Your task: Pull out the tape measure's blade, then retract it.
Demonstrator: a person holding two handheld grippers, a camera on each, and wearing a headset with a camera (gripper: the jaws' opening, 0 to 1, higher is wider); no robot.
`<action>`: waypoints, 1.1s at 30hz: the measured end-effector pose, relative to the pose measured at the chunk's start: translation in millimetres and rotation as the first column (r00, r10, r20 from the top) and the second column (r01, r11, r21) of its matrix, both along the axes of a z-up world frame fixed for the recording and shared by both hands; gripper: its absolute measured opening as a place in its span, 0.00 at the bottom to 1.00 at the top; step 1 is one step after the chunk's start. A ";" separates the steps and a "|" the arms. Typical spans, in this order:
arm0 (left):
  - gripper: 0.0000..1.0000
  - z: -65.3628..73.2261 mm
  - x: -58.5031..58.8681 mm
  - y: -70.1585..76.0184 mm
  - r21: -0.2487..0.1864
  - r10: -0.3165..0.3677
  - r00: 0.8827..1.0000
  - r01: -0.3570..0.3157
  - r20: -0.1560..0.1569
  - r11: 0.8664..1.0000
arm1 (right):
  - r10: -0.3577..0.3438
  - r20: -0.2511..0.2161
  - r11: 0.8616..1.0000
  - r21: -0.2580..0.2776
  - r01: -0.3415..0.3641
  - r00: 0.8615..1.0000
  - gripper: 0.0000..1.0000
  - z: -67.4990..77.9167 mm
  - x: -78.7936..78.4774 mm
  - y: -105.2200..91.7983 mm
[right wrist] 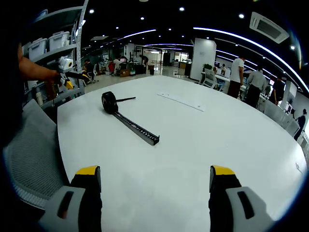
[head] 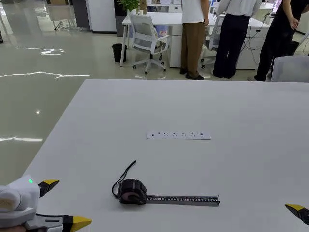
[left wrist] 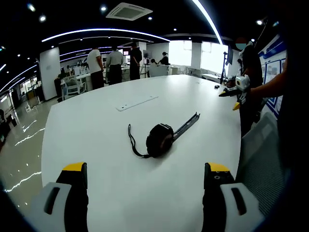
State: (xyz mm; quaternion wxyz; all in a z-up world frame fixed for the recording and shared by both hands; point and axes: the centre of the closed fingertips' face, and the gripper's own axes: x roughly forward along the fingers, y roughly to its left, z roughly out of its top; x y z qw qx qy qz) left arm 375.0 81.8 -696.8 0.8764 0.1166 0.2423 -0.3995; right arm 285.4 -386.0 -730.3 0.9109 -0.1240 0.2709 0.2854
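A black tape measure (head: pixel 132 191) lies on the white table (head: pixel 193 106) with its blade (head: pixel 183 199) pulled out to the right and a black wrist strap curling away from it. My left gripper (head: pixel 60 203) is open at the bottom left, apart from the case. In the left gripper view the tape measure (left wrist: pixel 160 139) lies ahead between the open yellow-tipped jaws. A yellow tip of my right gripper (head: pixel 295 210) pokes in at the bottom right edge. In the right gripper view the tape measure (right wrist: pixel 109 102) and its blade (right wrist: pixel 137 128) lie ahead to the left, with the jaws wide open.
A flat white power strip (head: pixel 178 135) lies on the table beyond the tape measure. Several people stand by desks and office chairs (head: pixel 145 41) at the back of the room. The table's left edge (head: pixel 53 130) drops to a shiny floor.
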 end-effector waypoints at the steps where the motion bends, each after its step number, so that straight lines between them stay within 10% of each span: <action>1: 0.99 1.2 1.9 -1.5 0.004 -0.004 1.000 0.004 0.004 1.000 | 0.000 0.000 1.000 0.001 0.000 1.000 0.96 0.3 1.8 0.1; 33: 0.99 1.6 24.0 -42.3 0.025 -0.061 0.998 0.061 -0.007 0.998 | 0.102 -0.013 0.994 -0.022 -0.102 0.995 0.90 -1.7 34.9 15.5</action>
